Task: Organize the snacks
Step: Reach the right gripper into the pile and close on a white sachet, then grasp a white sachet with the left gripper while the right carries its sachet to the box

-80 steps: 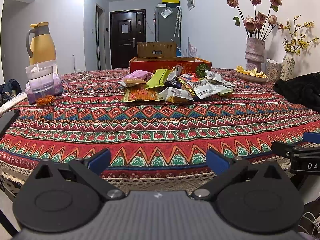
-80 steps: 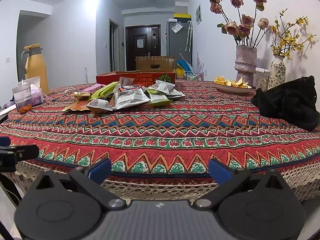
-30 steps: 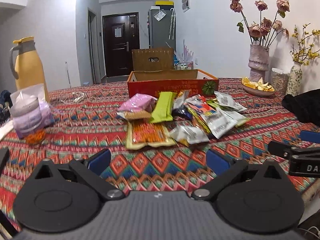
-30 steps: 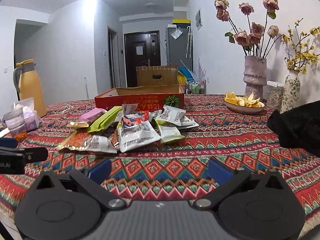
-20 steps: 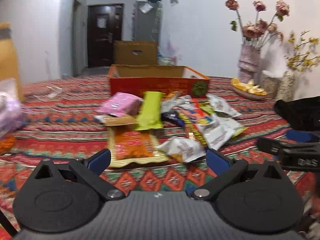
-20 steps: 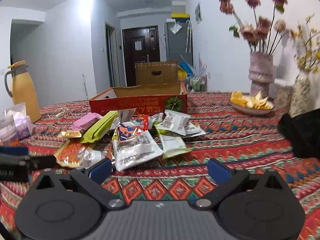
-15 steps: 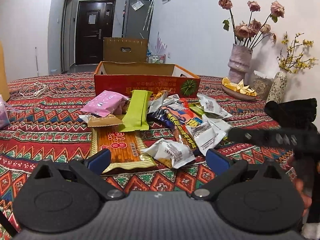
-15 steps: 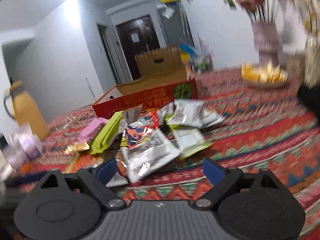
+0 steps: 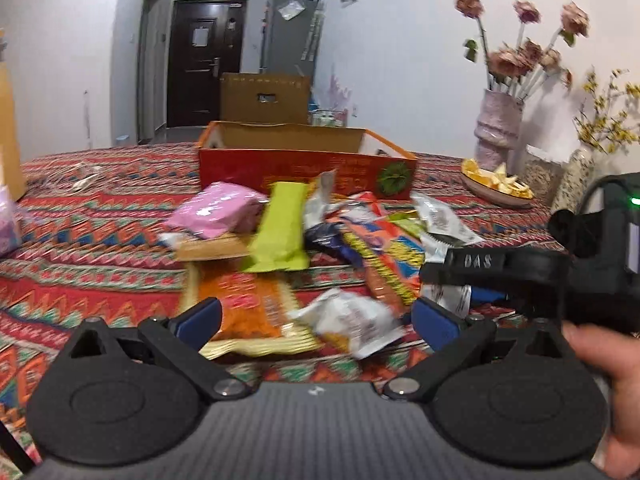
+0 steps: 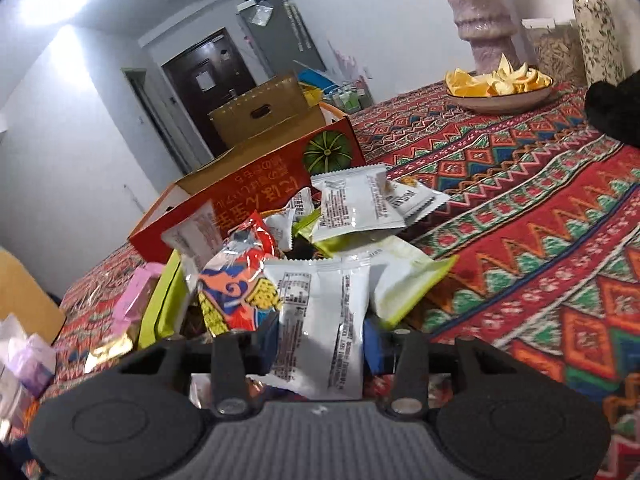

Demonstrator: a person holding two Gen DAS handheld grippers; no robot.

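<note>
Right gripper (image 10: pixel 320 346), at lower centre of the right wrist view: jaws just closed in, now clamped on a white snack packet (image 10: pixel 320 320) at the near edge of the pile. Left gripper (image 9: pixel 316 316), at lower centre of the left wrist view: jaws spread wide, nothing between them, poised above an orange packet (image 9: pixel 244 308) and a small white packet (image 9: pixel 352 320).

Progress: barely begun. Red box (image 9: pixel 304 168), upper centre of the left wrist view, open-topped; interior mostly hidden, no snacks visible inside. Pile just in front of the box on the patterned tablecloth (image 9: pixel 80 240): pink packet (image 9: pixel 218 216), green bar (image 9: pixel 280 228), several white and multicoloured wrappers, all unsorted.

Remaining, by judgement: lift the gripped packet, carry to the box, repeat for every other snack.
</note>
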